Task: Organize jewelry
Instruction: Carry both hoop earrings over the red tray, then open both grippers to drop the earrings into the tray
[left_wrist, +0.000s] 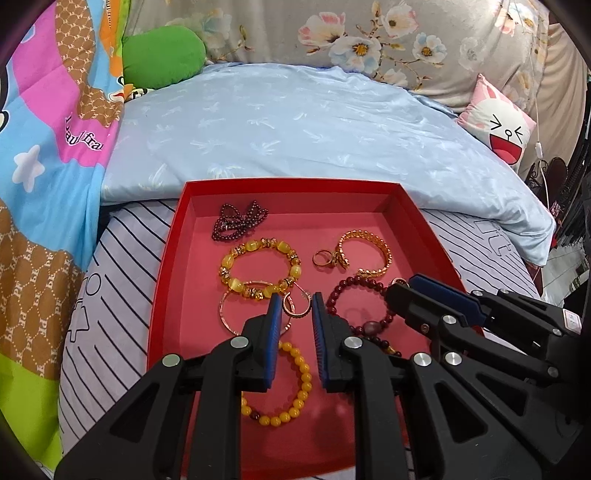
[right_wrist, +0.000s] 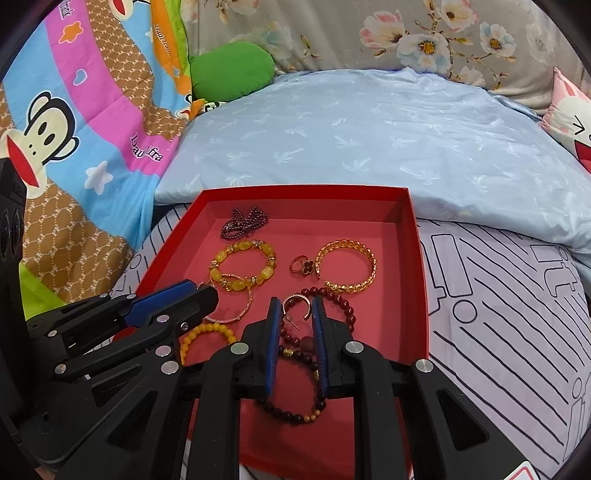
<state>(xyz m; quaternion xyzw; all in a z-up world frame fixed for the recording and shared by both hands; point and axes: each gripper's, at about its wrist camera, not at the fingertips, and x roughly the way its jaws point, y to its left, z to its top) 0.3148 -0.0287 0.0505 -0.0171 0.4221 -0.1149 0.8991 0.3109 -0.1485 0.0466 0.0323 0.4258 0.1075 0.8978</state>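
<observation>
Several pieces of jewelry lie in the red tray (left_wrist: 173, 266) on the bed in front of me: a dark garnet strand (left_wrist: 238, 219) at the far left, a yellow-and-gold beaded bracelet (left_wrist: 260, 266) nearer, a gold ring (left_wrist: 322, 257) just beside an open gold bangle (left_wrist: 369, 254) to the right, a dark red bead bracelet (left_wrist: 364, 302) near right, and a yellow bead bracelet (left_wrist: 291, 387) closest on the left. A thin rose-gold hoop (left_wrist: 236, 310) lies partly under the yellow-and-gold bracelet. Beyond the tray are a pale blue quilt (left_wrist: 295, 122), a green cushion (left_wrist: 162, 59), a cartoon blanket (left_wrist: 48, 147) on the left and a pink bunny pillow (left_wrist: 498, 125) at far right.

My left hand-held gripper (left_wrist: 294, 306) hovers over the tray's near middle, jaws parted with a clear gap; a small rose-gold earring (left_wrist: 295, 306) shows between the tips, but I cannot tell whether they touch it. My right hand-held gripper (right_wrist: 294, 308) is likewise parted, straddling a small gold hoop earring (right_wrist: 297, 306) that lies on the dark red bracelet (right_wrist: 332, 295); contact is unclear.

Only the right wrist view shows the ring's clover face (right_wrist: 301, 264) and the lower arc of the red bracelet with its gold spacer beads. Only the left view shows most of the yellow bead bracelet, which my left hand-held gripper (right_wrist: 173, 295) partly hides in the other.
</observation>
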